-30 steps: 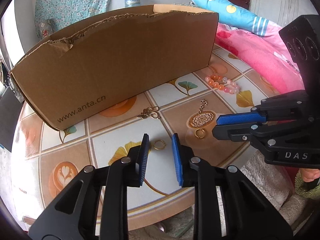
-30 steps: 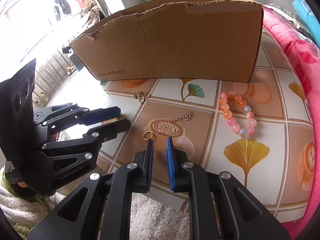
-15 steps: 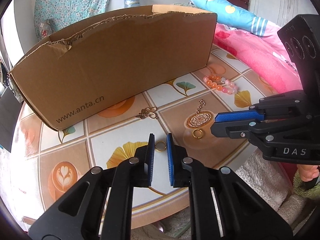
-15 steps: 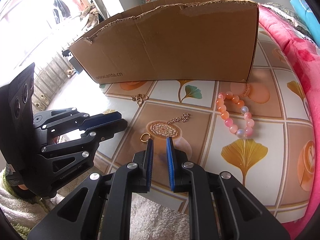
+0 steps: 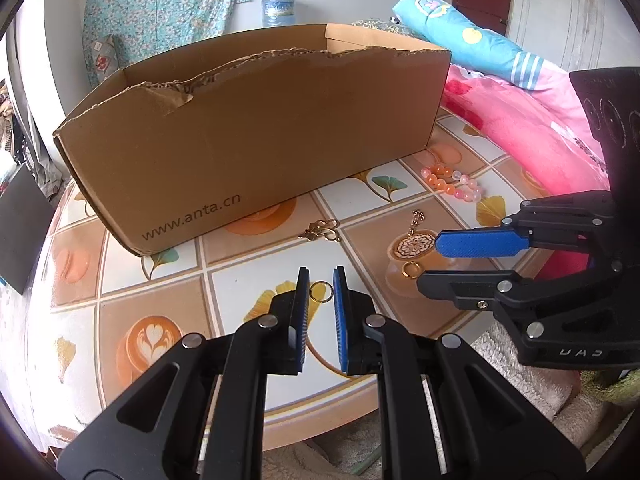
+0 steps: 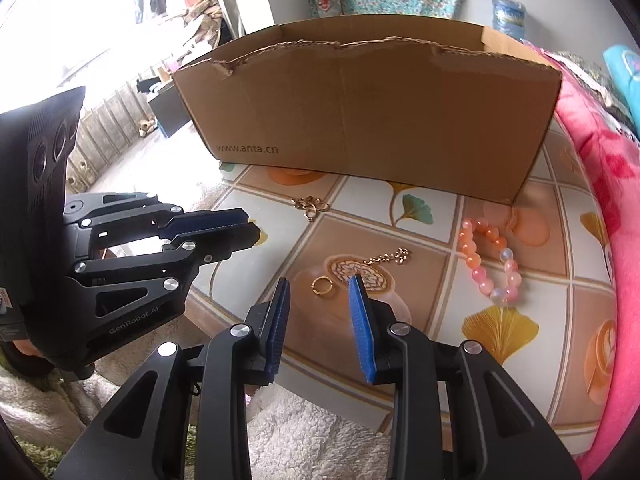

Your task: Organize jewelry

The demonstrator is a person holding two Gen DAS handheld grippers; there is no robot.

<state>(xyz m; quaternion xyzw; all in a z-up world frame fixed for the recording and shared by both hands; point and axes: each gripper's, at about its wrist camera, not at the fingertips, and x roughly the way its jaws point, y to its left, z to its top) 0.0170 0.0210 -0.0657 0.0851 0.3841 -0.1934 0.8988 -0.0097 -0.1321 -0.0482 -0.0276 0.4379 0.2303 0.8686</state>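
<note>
Two gold rings lie on the tiled table. My left gripper [image 5: 321, 280] is nearly shut, its pads on either side of one gold ring [image 5: 321, 292]; I cannot tell if the pads touch it. My right gripper [image 6: 319, 288] is open, with the other gold ring [image 6: 322, 285] between its fingertips; this ring also shows in the left wrist view [image 5: 410, 269]. A gold chain piece [image 6: 387, 258], a gold clasp cluster [image 6: 309, 204] and a pink-orange bead bracelet [image 6: 489, 264] lie beyond. A brown cardboard box [image 6: 368, 120] stands open behind them.
The table's front edge [image 5: 320, 412] is close under both grippers, with a white towel [image 6: 316, 440] below it. A pink blanket [image 6: 600, 184] borders the table's right side. The two grippers sit side by side, close together.
My left gripper closed from wide open to a narrow gap around its ring and lifted slightly. My right gripper opened from nearly shut and now straddles the other ring.
</note>
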